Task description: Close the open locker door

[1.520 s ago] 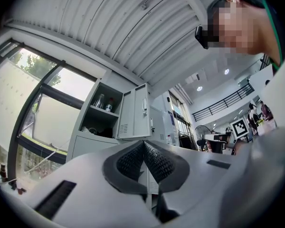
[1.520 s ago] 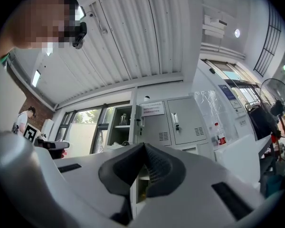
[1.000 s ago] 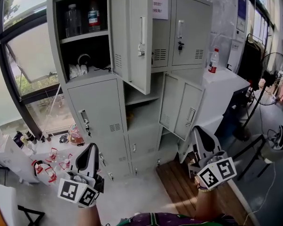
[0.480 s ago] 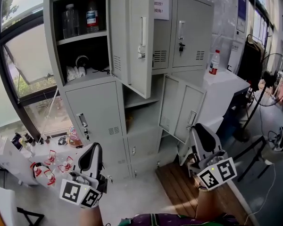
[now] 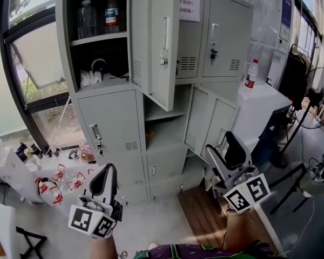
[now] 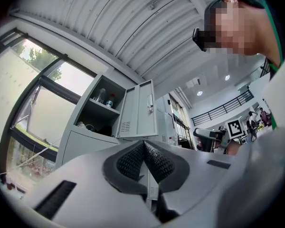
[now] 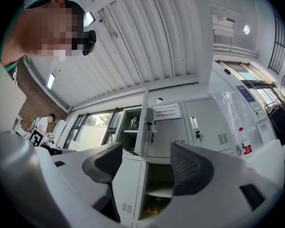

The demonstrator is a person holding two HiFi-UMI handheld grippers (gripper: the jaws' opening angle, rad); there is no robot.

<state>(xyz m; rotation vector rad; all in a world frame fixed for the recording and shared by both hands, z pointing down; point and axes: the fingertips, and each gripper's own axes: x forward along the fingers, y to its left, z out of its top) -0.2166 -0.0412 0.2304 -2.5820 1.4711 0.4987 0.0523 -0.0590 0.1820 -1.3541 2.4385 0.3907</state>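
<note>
Locker door (image 5: 156,42) hanging open; left gripper (image 5: 107,172) fingers together; right gripper (image 5: 221,145) fingers just opening, apart, nothing between.

Locker door (image 5: 162,42): painted sheet metal, pale grey, smooth with a soft sheen, same as the whole locker (image 5: 110,128). White paper notice (image 5: 189,4), matt. Clear plastic bottles (image 5: 86,19), glossy. Left claw (image 6: 143,145): smooth matt grey plastic, dark pads (image 6: 157,163) finely dimpled, rubbery. Brown wooden boards (image 5: 201,210) below.
</note>
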